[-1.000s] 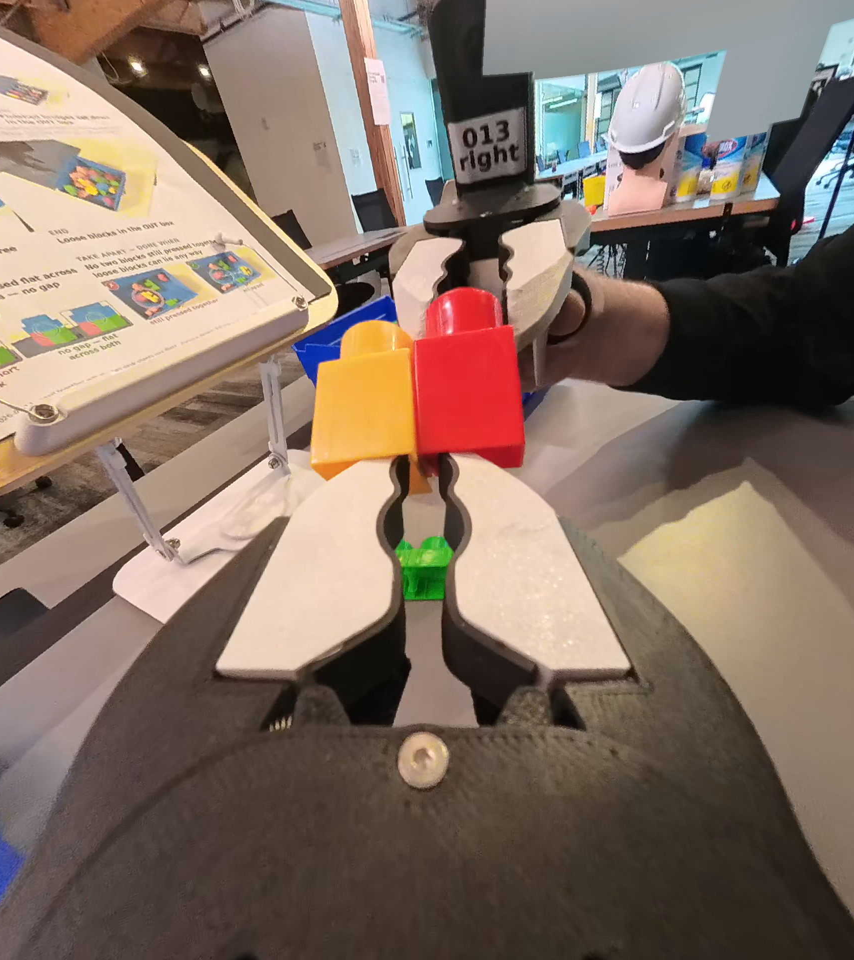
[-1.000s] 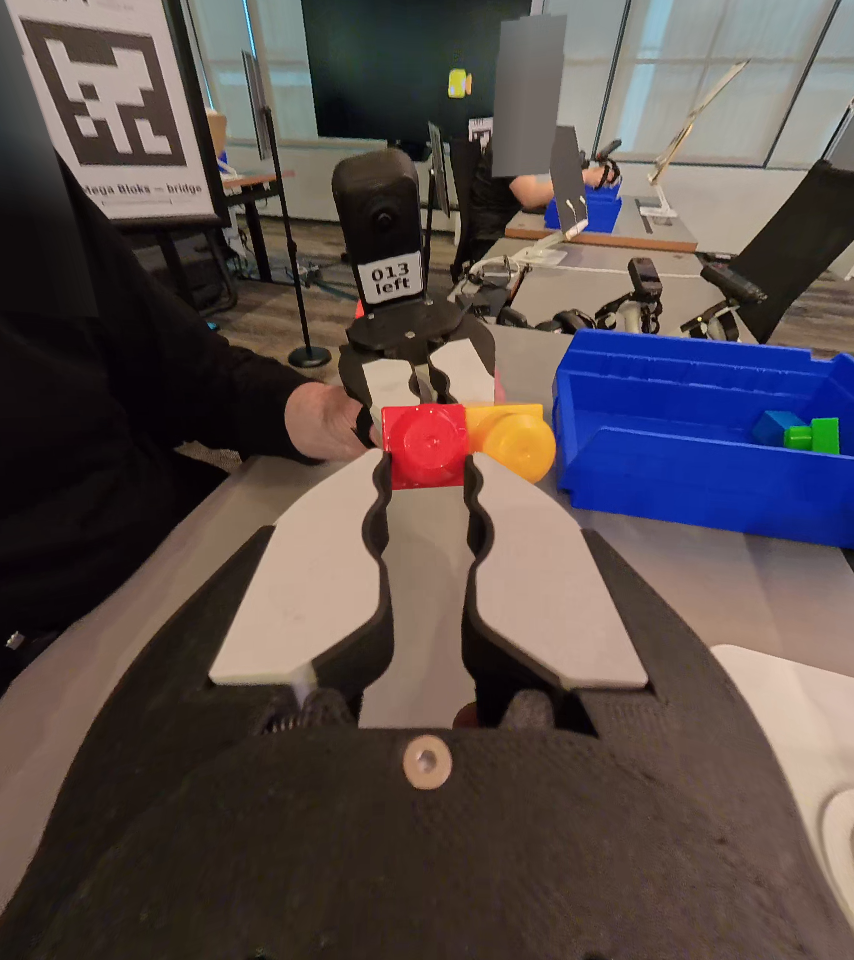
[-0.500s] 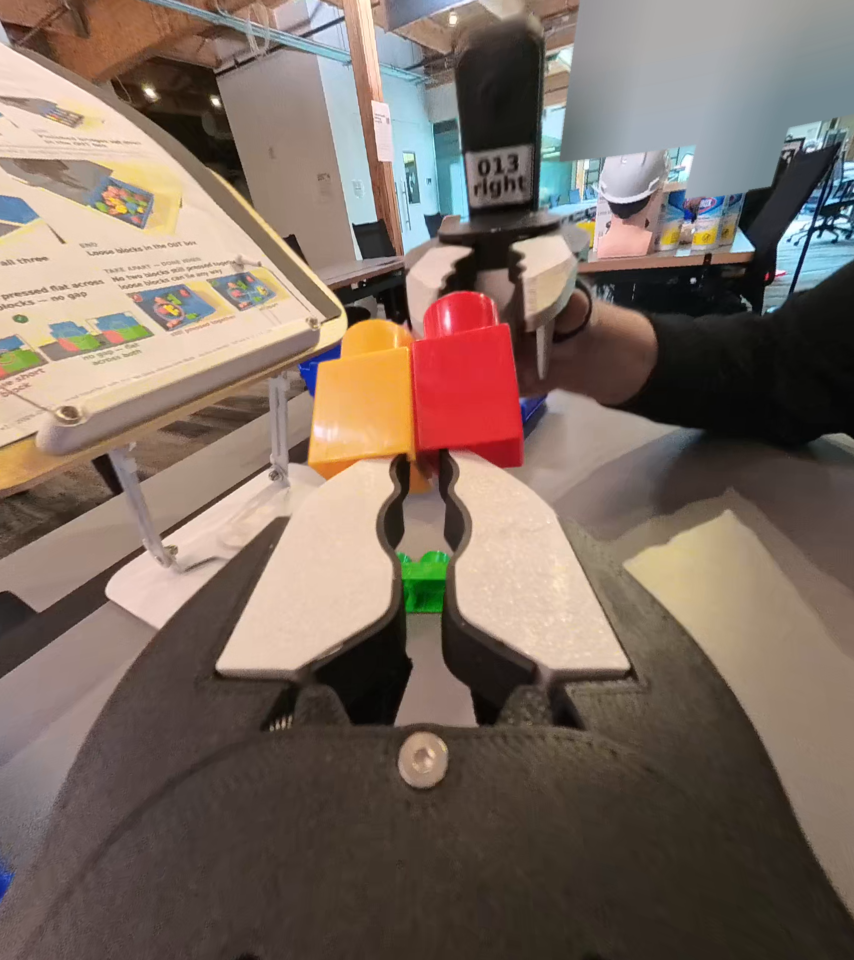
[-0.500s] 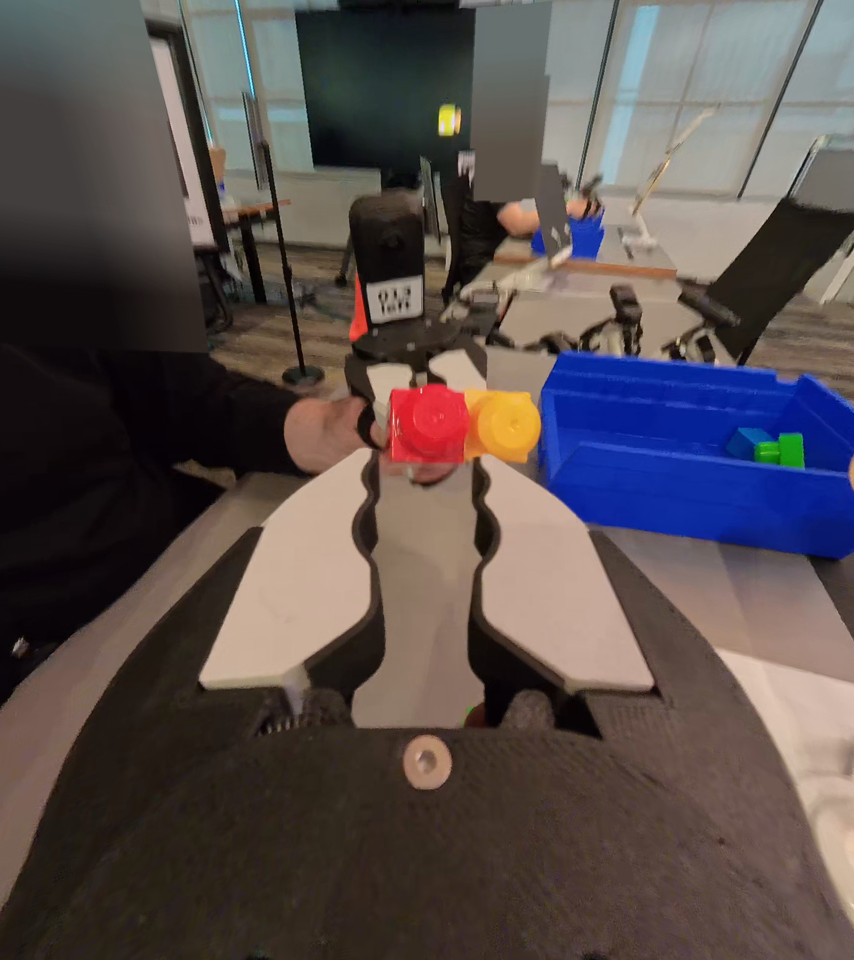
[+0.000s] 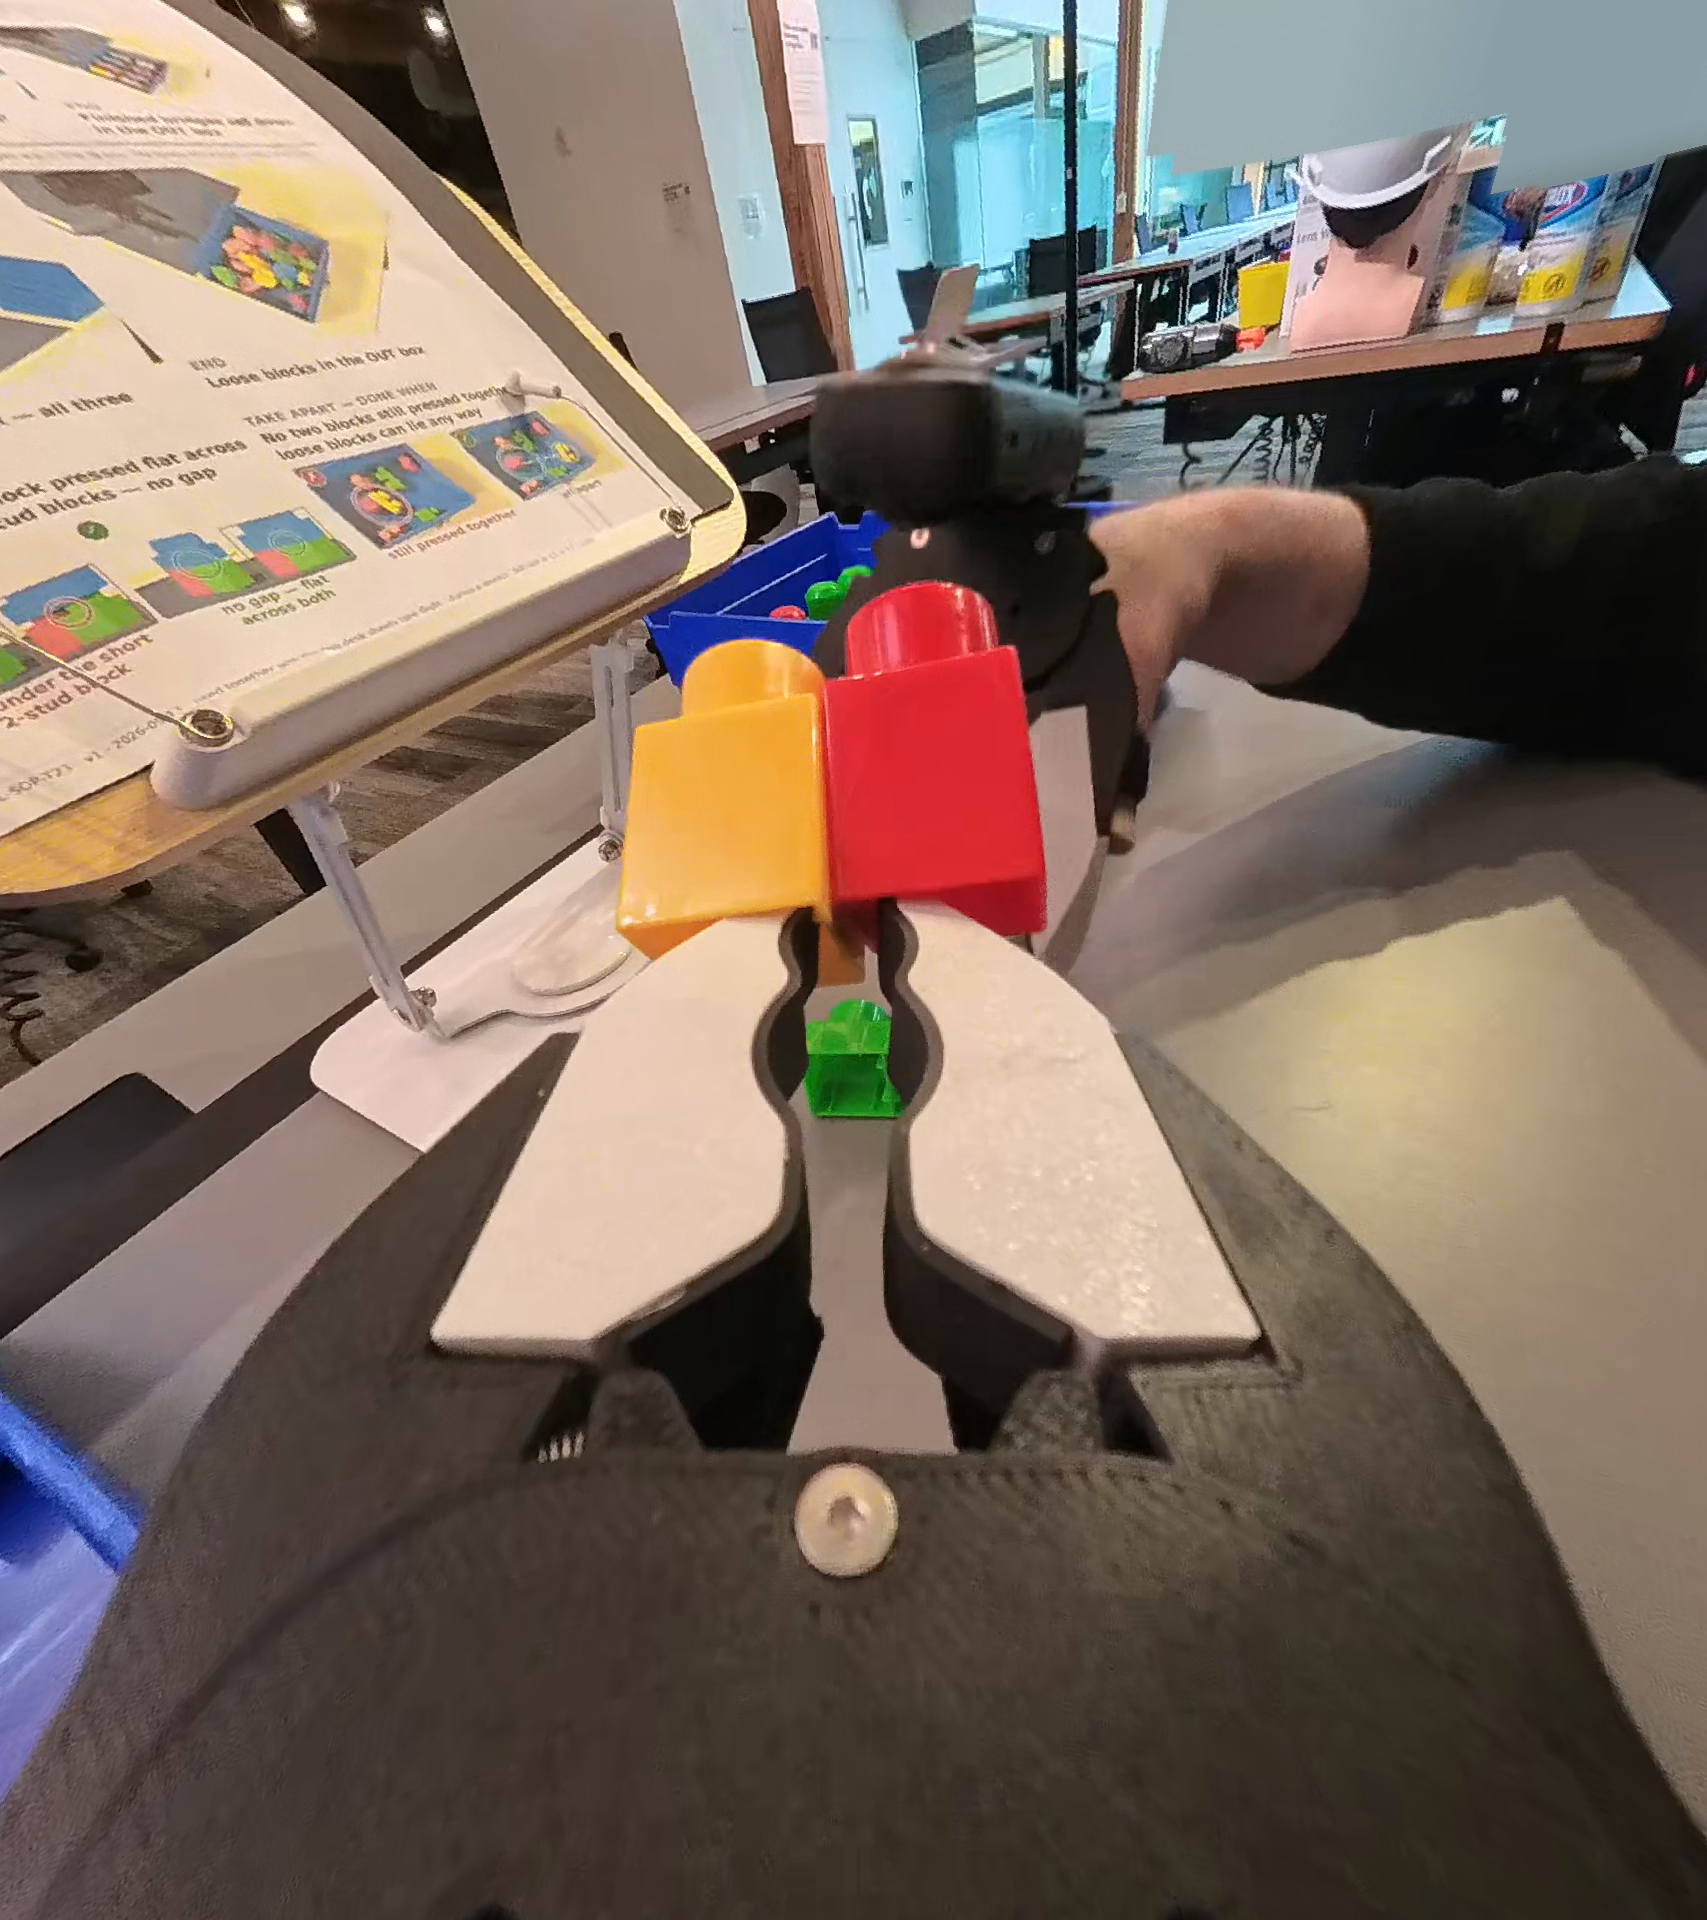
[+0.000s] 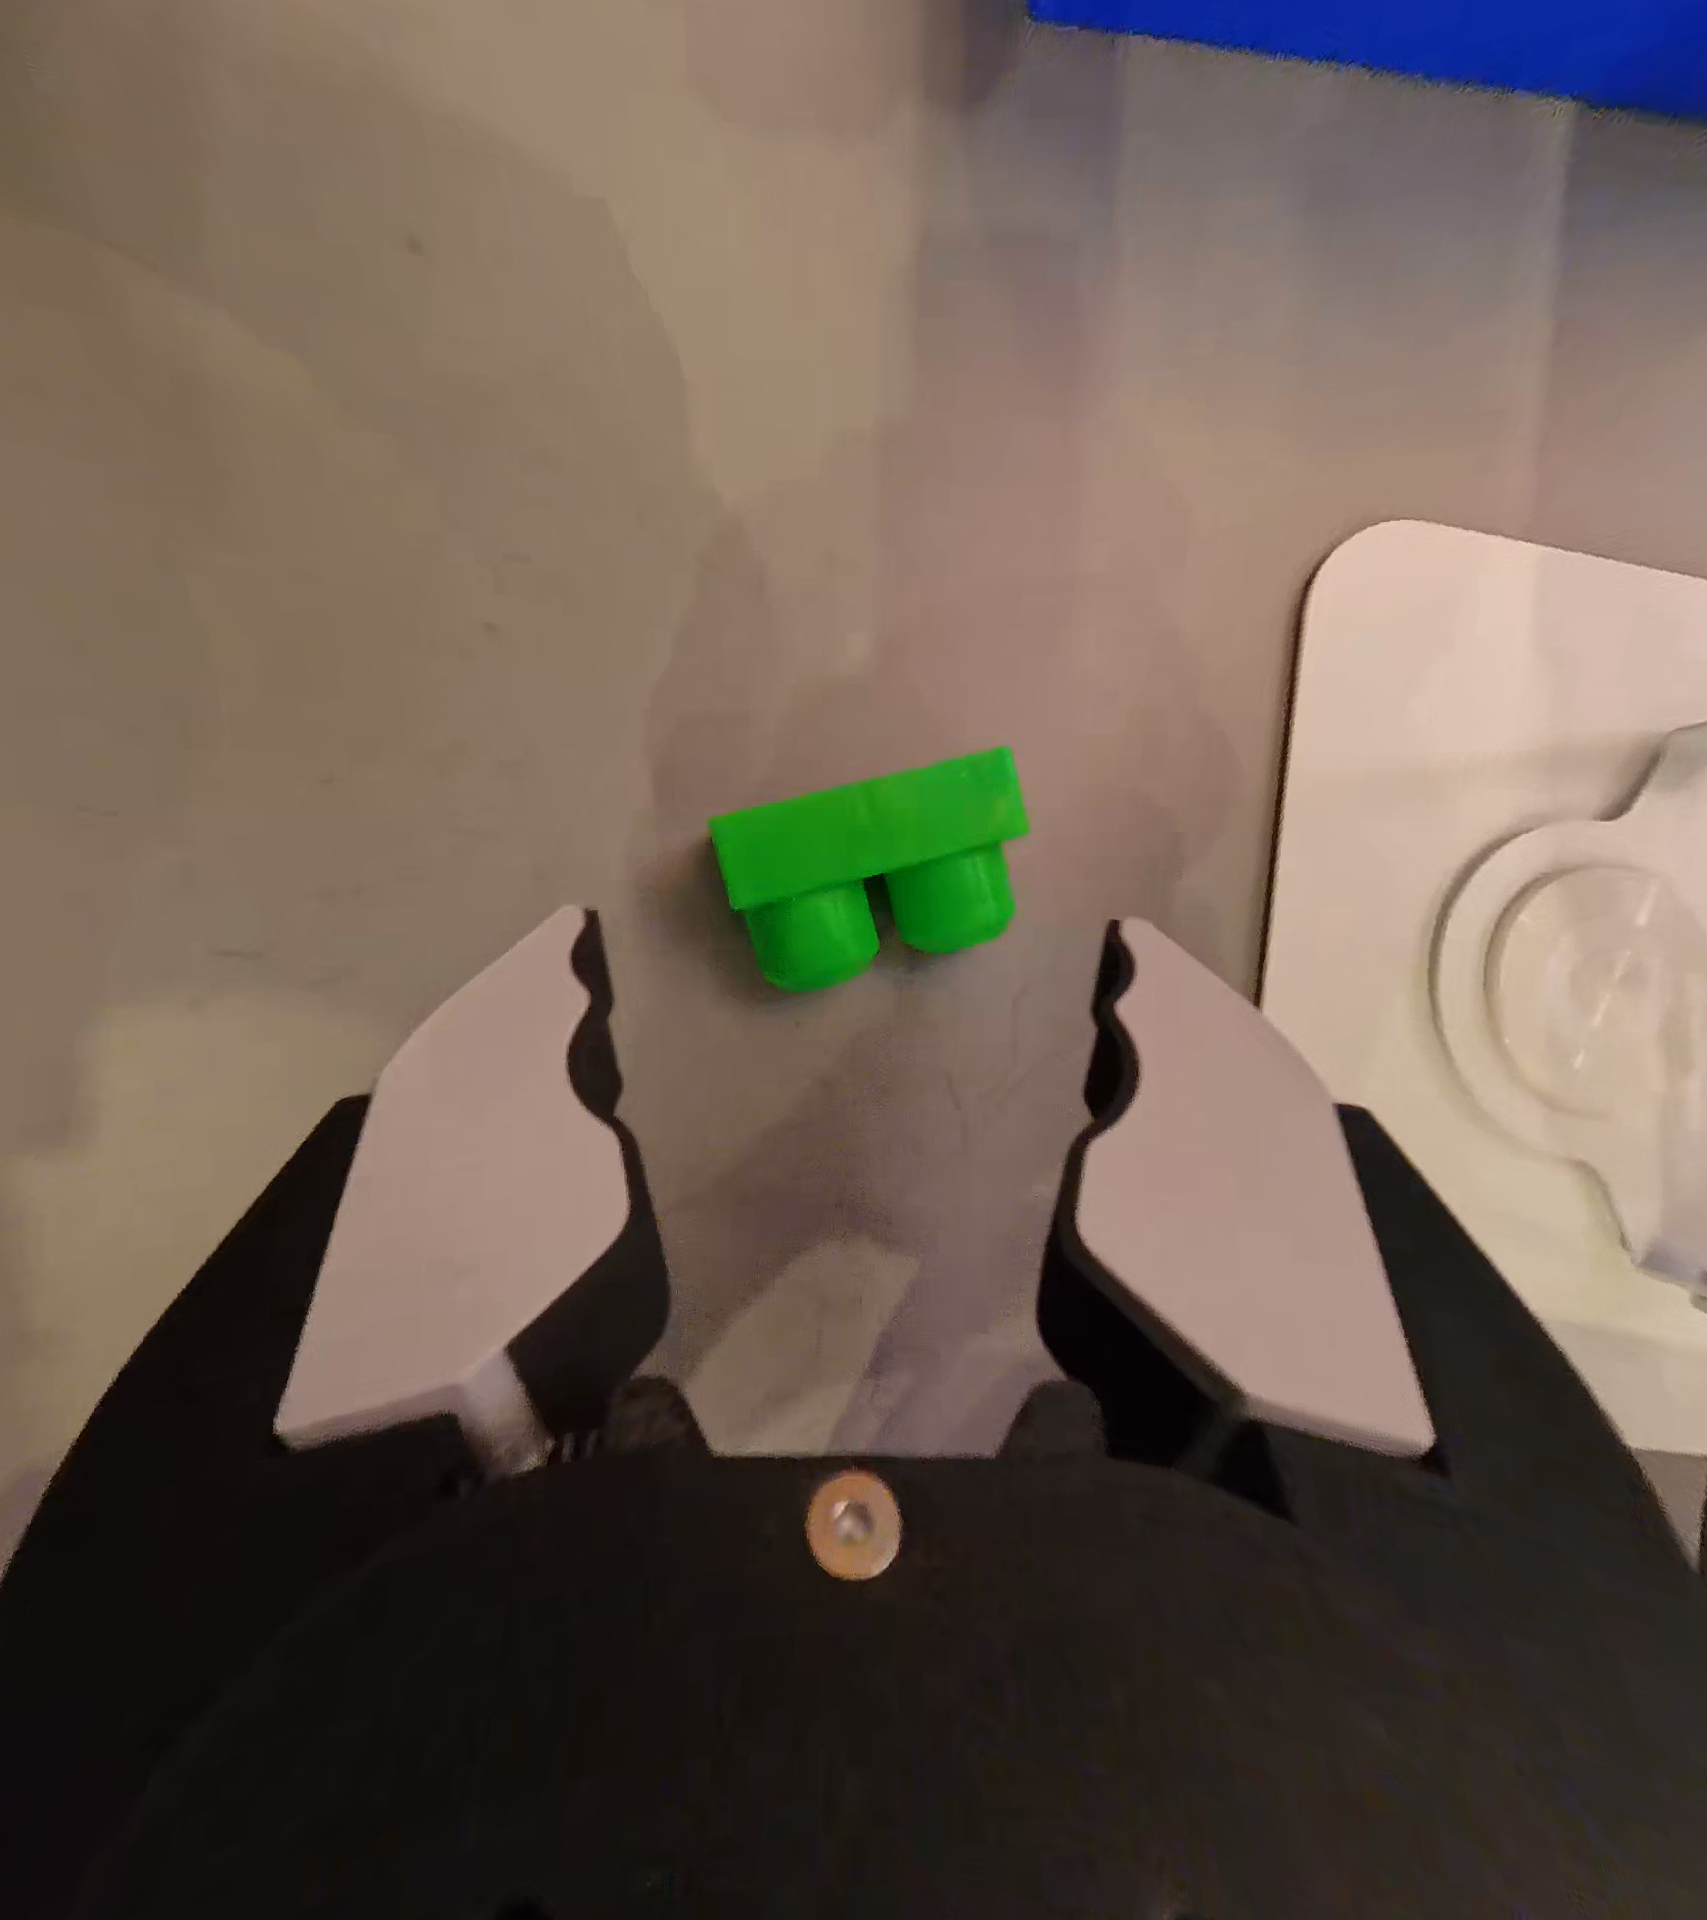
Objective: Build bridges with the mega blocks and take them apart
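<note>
— Green block (image 6: 864, 862): where does it lie from your side?

— On the grey surface (image 6: 309, 520), on its side, its two studs pointing back at my right tool (image 6: 849, 935). That tool hangs over it with the jaws spread wide and nothing between them; the block lies just past the fingertips, touching neither.

— And your left tool (image 5: 844, 920)?

— Nearly closed, pinching the lower edges of an orange block (image 5: 724, 800) and a red block (image 5: 932, 769), where the two meet. They sit side by side, touching, each with one stud pointing up, raised clear of the surface.

— What lies around?

— A white stand base (image 6: 1555, 987) to the right of the green block, a blue bin (image 5: 755, 592) beyond the held blocks, and an instruction board (image 5: 257, 416) tilted on the stand.
</note>
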`<action>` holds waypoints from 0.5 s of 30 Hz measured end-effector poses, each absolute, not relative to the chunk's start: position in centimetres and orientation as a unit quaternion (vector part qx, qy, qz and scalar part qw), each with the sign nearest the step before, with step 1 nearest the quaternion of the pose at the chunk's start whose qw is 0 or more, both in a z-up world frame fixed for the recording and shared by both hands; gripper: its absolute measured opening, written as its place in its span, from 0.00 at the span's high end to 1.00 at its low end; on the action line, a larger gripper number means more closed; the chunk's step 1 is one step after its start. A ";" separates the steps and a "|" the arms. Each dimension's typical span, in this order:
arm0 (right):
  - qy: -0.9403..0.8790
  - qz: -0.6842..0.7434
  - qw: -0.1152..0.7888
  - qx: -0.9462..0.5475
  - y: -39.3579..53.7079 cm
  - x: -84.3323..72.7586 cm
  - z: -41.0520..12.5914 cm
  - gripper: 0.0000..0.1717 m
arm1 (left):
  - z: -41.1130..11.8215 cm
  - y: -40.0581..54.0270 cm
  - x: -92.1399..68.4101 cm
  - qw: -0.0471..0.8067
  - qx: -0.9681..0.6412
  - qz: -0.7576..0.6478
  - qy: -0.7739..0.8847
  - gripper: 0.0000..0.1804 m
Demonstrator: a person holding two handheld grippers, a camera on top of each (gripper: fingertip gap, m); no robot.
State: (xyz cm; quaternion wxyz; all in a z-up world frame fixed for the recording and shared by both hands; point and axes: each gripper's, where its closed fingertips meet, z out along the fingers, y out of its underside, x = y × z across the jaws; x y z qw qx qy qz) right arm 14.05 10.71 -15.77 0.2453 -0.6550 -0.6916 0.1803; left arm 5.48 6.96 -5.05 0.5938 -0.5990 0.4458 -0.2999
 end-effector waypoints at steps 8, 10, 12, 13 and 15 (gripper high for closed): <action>-0.719 0.161 0.230 -0.636 11.5 12.6 -19.6 0.45 | -5.3 7.0 5.8 0.585 -0.600 -0.308 0.450 0.95; -0.723 0.176 0.223 -0.630 11.6 12.3 -20.1 0.48 | -5.4 7.0 5.8 0.584 -0.600 -0.309 0.450 0.95; -0.723 0.214 0.223 -0.619 11.4 11.8 -20.0 0.51 | -5.4 7.0 5.8 0.584 -0.600 -0.310 0.450 0.95; -0.723 0.221 0.214 -0.618 11.4 11.9 -20.3 0.53 | -5.4 7.0 5.8 0.584 -0.600 -0.312 0.449 0.95; -0.724 0.237 0.204 -0.614 11.1 11.6 -20.5 0.56 | -5.4 7.0 5.8 0.582 -0.600 -0.315 0.449 0.95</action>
